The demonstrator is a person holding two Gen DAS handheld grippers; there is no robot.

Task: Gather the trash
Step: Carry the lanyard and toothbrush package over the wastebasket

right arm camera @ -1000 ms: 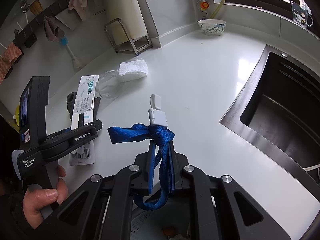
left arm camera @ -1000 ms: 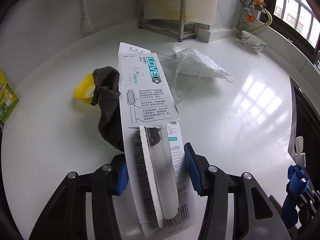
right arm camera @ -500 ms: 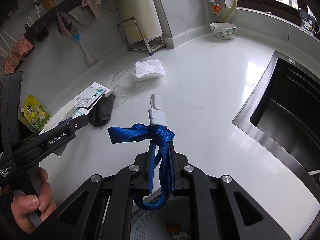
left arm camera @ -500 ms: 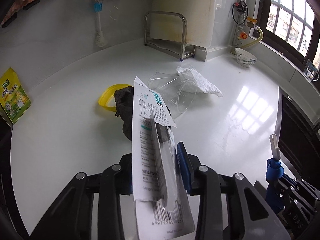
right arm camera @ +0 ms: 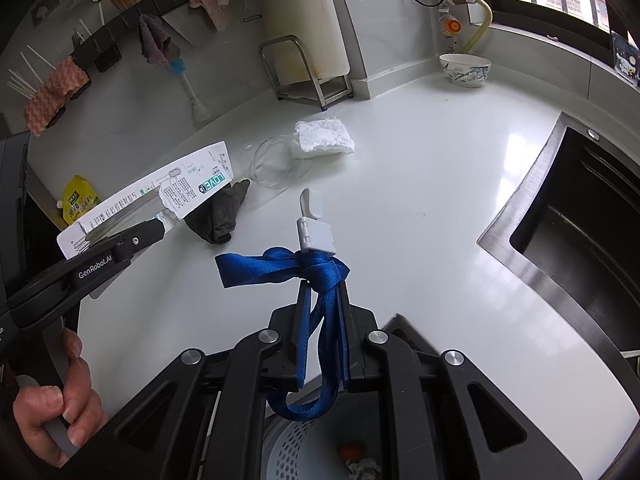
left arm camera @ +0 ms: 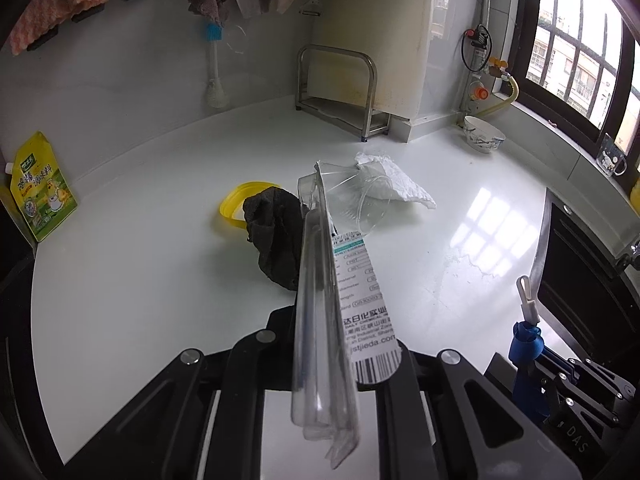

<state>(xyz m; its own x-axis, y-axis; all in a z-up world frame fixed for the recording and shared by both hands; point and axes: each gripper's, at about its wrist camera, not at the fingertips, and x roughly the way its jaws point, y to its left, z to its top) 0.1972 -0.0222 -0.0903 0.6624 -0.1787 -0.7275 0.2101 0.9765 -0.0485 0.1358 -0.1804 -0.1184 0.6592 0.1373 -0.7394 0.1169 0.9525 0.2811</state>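
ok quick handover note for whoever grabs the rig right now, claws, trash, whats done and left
Left claw: shut on the toothbrush package, lifted off the counter.
Right claw: shut on the blue strap with its white clip.
On the counter: dark rag, yellow lid, clear cup, crumpled tissue.
A white perforated bin shows below the right claw.
Done: package picked up. Left: bin it, then collect the rest.

Countertop [left arm camera: 140, 264]: glossy white, smooth, mirrors window light. Toothbrush package [left arm camera: 340, 288]: printed card backing, clear plastic blister. Dark rag [left arm camera: 276, 236]: matt, nubbly cloth. Plastic cup [right arm camera: 276, 164]: clear, thin. Crumpled tissue [right arm camera: 324, 138]: white, creased paper. Sink [right arm camera: 580, 216]: brushed metal. Strap [right arm camera: 280, 268]: blue woven webbing.
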